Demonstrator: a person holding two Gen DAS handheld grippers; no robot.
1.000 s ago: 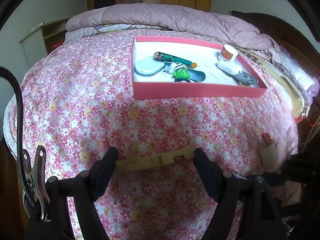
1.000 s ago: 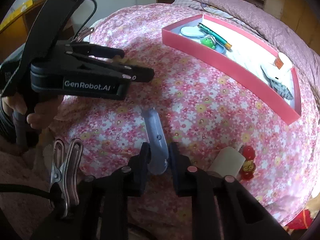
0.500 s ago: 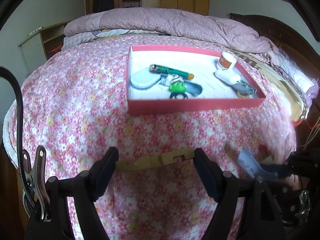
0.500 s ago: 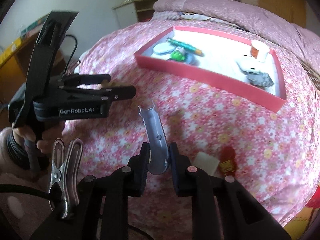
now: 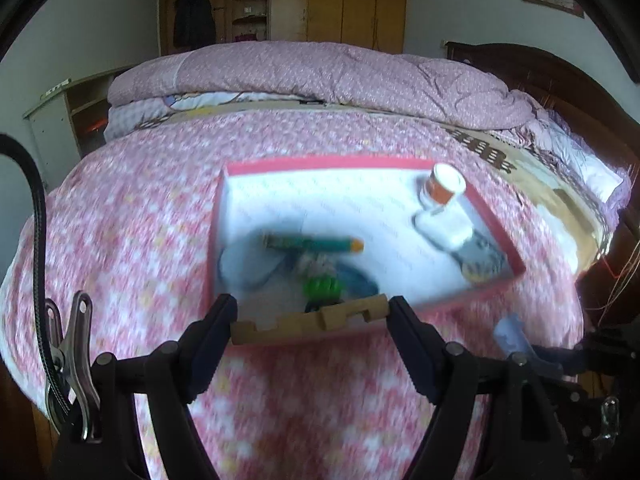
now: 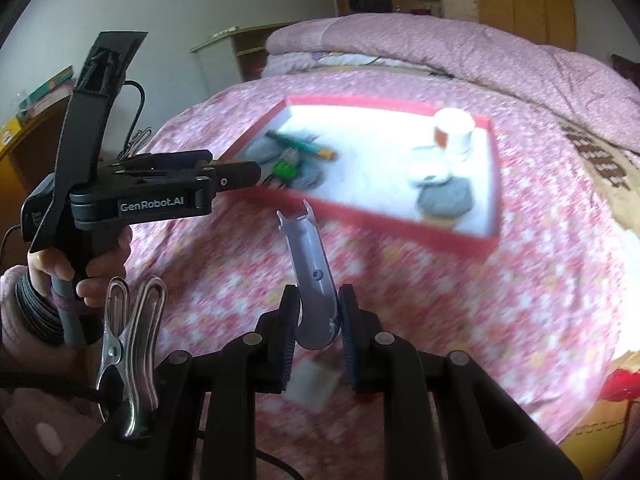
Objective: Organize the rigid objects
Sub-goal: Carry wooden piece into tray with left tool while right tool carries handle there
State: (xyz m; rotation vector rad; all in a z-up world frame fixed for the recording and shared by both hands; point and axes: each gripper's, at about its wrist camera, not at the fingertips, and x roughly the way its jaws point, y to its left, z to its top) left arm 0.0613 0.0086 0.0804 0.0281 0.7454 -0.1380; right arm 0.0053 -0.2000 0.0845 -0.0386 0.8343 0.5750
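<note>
My left gripper (image 5: 310,316) is shut on a flat notched wooden piece (image 5: 312,322) held crosswise, in front of the near wall of the pink tray (image 5: 496,228). My right gripper (image 6: 318,320) is shut on a grey-blue curved plastic part (image 6: 310,264), held above the bedspread short of the tray (image 6: 384,216). In the right wrist view the left gripper (image 6: 240,174) reaches the tray's near left corner. The tray holds a green pen (image 5: 312,243), a green toy (image 5: 322,288), a white cup (image 5: 444,184) and other small items.
The bed has a pink floral cover (image 5: 120,220) with a folded quilt (image 5: 320,76) behind the tray. A white block (image 6: 312,386) and a red toy (image 6: 622,386) lie on the cover near my right gripper. A wooden headboard (image 5: 560,80) is at right.
Both grippers have lifted and moved forward toward the tray with their objects. The tray now looks larger and closer in both views.
</note>
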